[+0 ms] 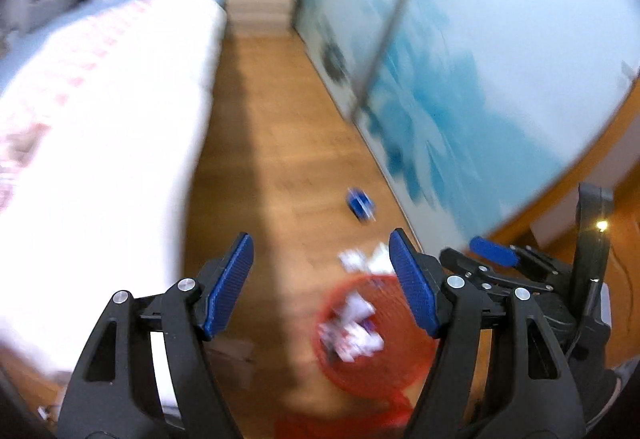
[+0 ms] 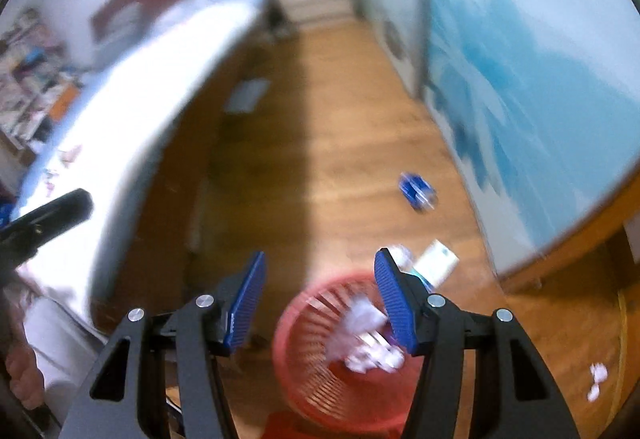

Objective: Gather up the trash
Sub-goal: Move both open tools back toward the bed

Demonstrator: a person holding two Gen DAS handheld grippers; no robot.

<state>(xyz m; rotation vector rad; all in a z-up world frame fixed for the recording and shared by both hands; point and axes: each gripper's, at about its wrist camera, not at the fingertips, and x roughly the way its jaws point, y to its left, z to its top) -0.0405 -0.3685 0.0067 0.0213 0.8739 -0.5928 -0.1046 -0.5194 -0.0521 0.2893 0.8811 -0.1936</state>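
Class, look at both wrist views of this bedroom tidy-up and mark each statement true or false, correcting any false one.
1. The red basket already holds crumpled paper. True.
2. The right gripper grips a piece of paper. False: its fingers stand apart with nothing between them.
3. A small blue item lies on the wooden floor near the wardrobe. True.
4. The left gripper is shut. False: it is open and empty.
5. The basket sits on the bed. False: it is on the floor.

Home bedroom: bed (image 1: 100,87), wardrobe (image 1: 500,59), wood floor (image 1: 280,159).
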